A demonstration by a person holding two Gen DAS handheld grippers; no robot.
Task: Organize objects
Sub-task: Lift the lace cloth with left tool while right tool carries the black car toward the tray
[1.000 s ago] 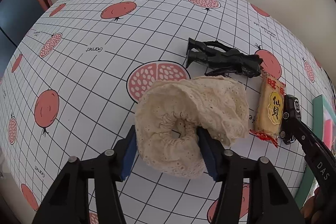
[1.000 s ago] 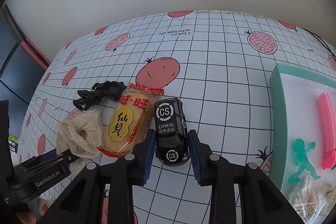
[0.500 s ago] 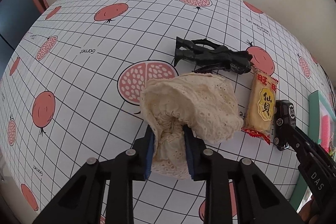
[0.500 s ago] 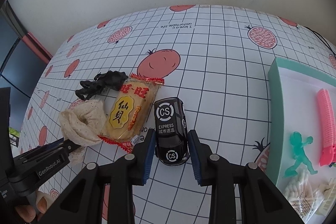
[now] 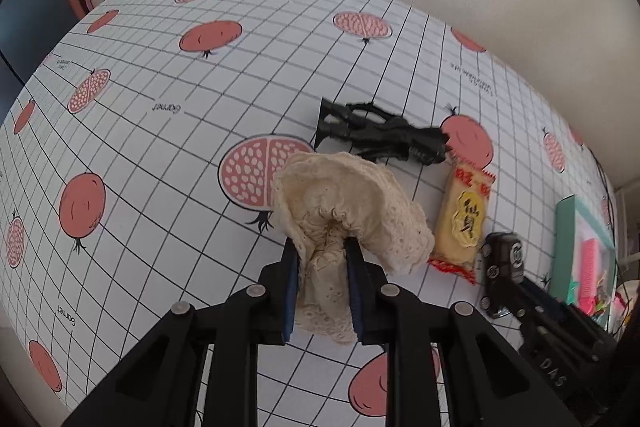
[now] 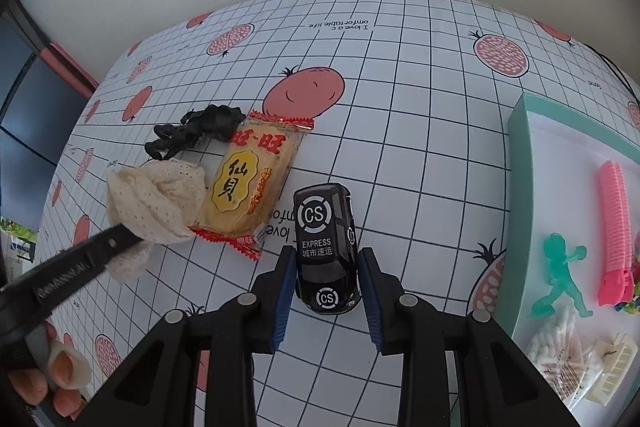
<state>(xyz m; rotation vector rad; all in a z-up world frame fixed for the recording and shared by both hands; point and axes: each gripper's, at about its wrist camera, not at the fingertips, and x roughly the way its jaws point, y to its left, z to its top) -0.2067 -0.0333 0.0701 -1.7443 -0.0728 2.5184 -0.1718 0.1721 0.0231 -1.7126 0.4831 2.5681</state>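
Pomegranate-print tablecloth: left gripper fingers pinch the lace cloth; right gripper fingers spread around the toy car.

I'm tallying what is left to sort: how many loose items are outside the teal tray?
4: lace scrunchie in the left gripper, black figure, snack packet, toy car between the right gripper fingers. Others may be out of view.

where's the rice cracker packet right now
The cracker packet lies flat on the tablecloth, left of the toy car in the right wrist view, with the lace cloth on its other side.
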